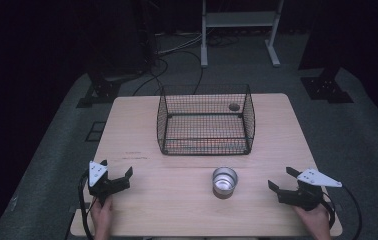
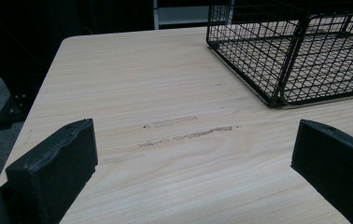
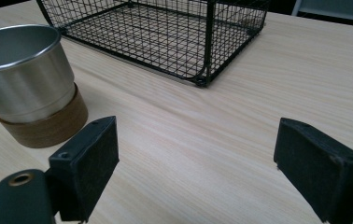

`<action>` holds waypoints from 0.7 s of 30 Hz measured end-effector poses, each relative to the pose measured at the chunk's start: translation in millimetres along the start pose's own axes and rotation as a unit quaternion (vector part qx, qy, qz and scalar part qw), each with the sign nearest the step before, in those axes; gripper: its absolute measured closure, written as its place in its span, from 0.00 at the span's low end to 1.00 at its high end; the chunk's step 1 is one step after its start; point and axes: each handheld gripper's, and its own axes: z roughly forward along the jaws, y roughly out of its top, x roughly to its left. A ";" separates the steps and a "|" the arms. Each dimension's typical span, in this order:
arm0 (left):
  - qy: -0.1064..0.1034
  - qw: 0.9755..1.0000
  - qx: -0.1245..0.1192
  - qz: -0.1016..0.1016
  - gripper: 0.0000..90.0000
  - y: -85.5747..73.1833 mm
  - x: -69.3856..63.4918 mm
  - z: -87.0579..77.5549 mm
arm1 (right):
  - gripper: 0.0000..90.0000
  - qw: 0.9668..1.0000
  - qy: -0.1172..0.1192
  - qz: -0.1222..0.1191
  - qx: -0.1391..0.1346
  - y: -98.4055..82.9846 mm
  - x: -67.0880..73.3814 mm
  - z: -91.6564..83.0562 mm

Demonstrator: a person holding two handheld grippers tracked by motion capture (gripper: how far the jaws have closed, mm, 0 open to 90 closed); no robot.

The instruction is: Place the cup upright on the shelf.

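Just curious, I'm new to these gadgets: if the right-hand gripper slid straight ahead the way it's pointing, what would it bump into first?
Probably the black wire basket: its near corner lies ahead between the open fingers. The metal cup sits off to one side.

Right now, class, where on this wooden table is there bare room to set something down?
Bare wood lies between the left gripper and the steel cup with a cork base, and beside the black wire basket. The cup-to-basket strip is tightest.

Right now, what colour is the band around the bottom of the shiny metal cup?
Brown, like cork, on the metal cup; the right gripper view shows it best.
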 end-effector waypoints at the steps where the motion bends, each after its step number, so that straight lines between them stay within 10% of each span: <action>1: 0.000 1.000 0.000 0.000 0.00 0.0 0.0 -0.1 | 0.15 1.000 0.001 0.000 0.001 0.4 1.0 0.0; 21: -0.001 1.000 -0.001 0.001 0.00 -0.1 -0.2 -0.1 | 0.13 0.999 0.039 -0.034 0.015 7.5 22.1 9.7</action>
